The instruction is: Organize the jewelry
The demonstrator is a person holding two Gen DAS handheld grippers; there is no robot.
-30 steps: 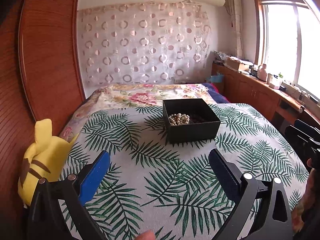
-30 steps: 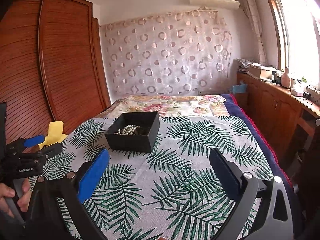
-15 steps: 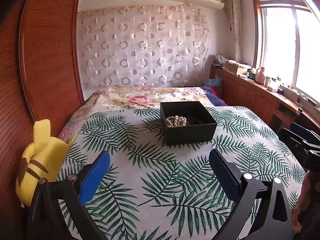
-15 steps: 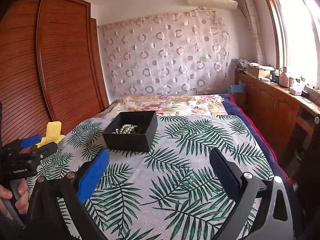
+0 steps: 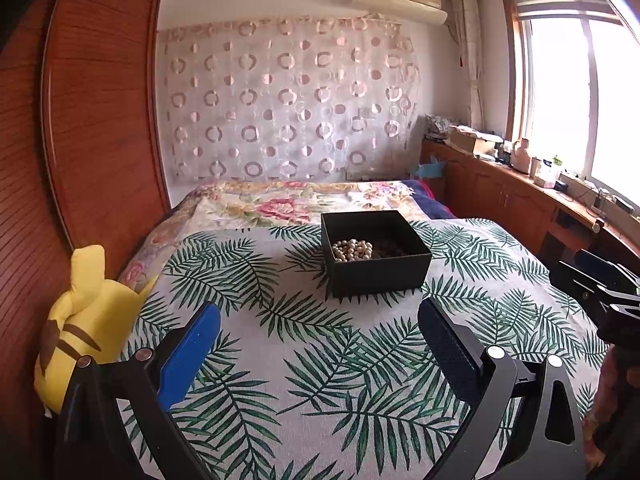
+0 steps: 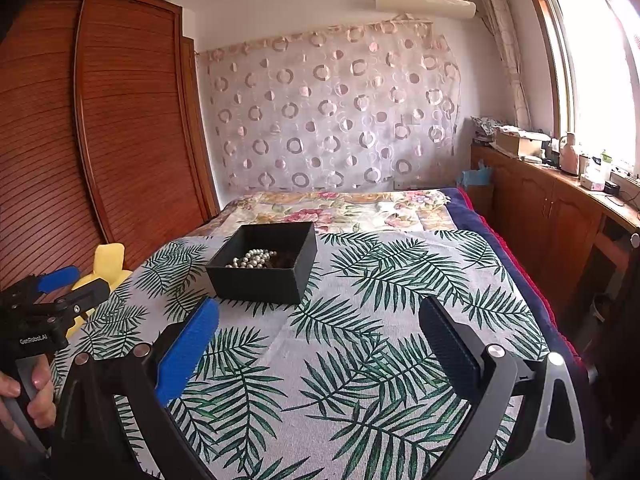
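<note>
A black open box (image 5: pixel 376 276) (image 6: pixel 256 284) sits on the palm-leaf bedspread. Inside it lie a pearl bead string (image 5: pixel 352 249) (image 6: pixel 253 259) and some darker beads (image 5: pixel 390 247) beside it. My left gripper (image 5: pixel 320 320) hovers open over the bedspread, well short of the box, with nothing between its fingers. My right gripper (image 6: pixel 318 322) is also open and empty, to the right of and nearer than the box. Each gripper shows at the edge of the other's view, the left gripper body (image 6: pixel 44 312) held by a hand (image 6: pixel 28 400).
A yellow plush toy (image 5: pixel 84 328) (image 6: pixel 104 264) lies at the bed's left edge against the wooden wardrobe (image 5: pixel 80 140). A floral blanket (image 5: pixel 304 204) covers the far bed. A wooden counter with clutter (image 6: pixel 560 184) runs under the window on the right.
Both grippers have risen and tilted up slightly, so the box sits a little lower and farther in each view. Their jaws stay open.
</note>
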